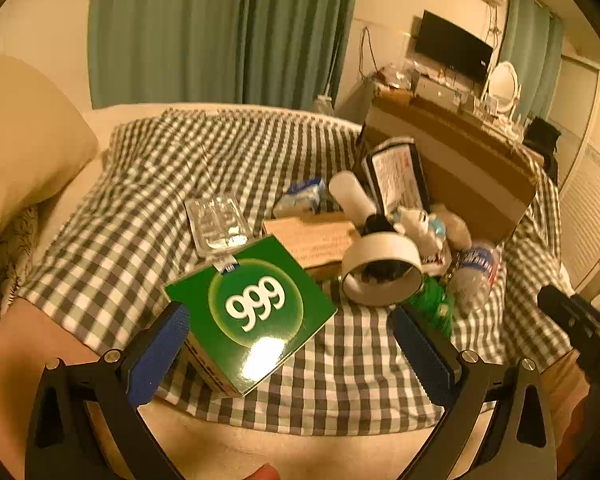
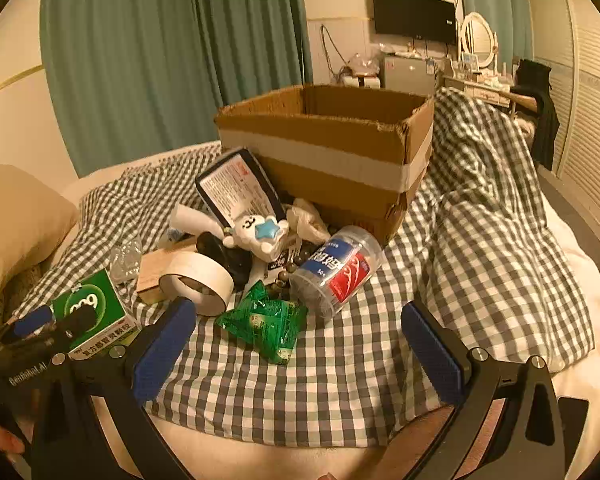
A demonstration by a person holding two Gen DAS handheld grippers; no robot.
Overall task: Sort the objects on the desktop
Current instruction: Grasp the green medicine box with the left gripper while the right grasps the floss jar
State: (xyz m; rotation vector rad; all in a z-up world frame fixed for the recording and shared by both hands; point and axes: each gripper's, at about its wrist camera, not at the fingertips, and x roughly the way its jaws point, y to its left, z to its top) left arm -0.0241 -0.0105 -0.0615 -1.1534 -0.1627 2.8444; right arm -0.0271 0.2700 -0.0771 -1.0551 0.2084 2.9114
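Spread wide, the left gripper [image 1: 296, 344] frames the green box [image 1: 252, 312], its left pad touching; right gripper [image 2: 300, 344] gapes empty.

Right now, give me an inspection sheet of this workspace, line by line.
Surface: checked blanket over a bed.
Job's things: green 999 box, tape roll, green packets, clear canister, plush toy, all loose in front of the cardboard box.
Clutter: blister pack, wooden block.
Grippers: left gripper jaws open around the 999 box; right gripper jaws open, holding nothing.
Cables: hanging near the TV.
Surroundings: green curtains, pillow.
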